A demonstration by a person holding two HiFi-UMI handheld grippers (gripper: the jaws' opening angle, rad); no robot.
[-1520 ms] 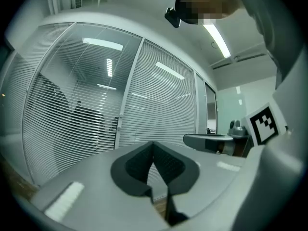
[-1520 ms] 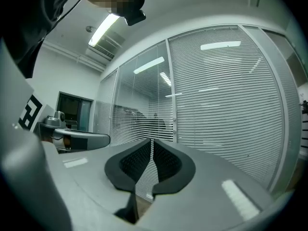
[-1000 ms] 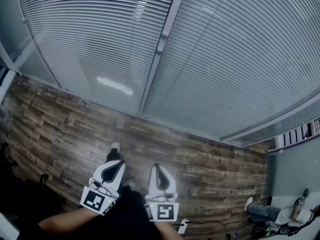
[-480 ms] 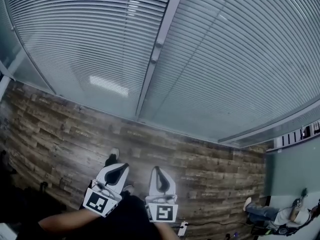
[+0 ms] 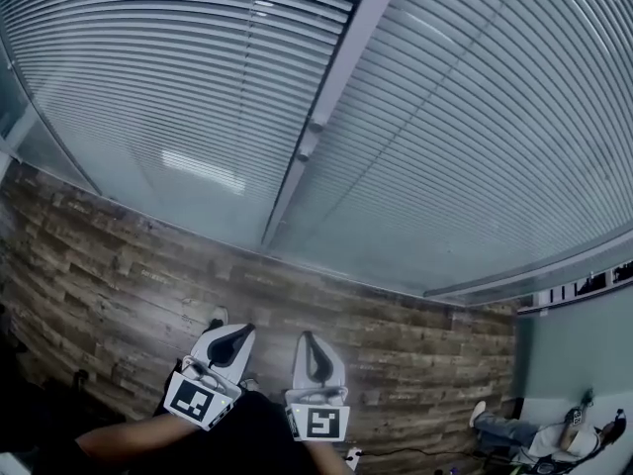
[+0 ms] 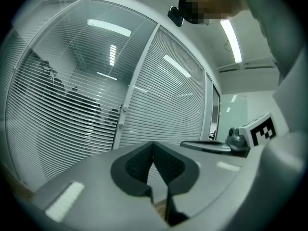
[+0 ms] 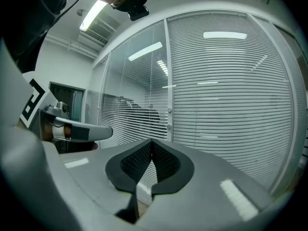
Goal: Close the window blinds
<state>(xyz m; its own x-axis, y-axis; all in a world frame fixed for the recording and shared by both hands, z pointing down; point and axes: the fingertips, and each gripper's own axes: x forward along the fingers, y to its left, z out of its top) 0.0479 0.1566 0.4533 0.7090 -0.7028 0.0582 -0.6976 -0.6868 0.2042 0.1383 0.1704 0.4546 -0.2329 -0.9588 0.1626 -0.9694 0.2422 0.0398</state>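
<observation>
Both tools are closed and hold nothing: the left gripper and right gripper show their pads meeting at the tips in their own views. Both hang low over the wood floor, well apart from the glass. The blinds fill the window wall ahead. The panel left of the post looks part open, since dark shapes show through its slats in both gripper views, while the panel right of the post reads as shut. A small knob sits on the post, and I judge it to be the control, though no view makes that sure. The risks from here are several: shut jaws cannot take a knob, so unless they open first they will only bump it; a small smooth knob could slip between the pads; turning it the wrong way would open the slats further; and a hard push could knock the glass. No brand, label or writing can be read, and the marker cubes bear only black-and-white squares
</observation>
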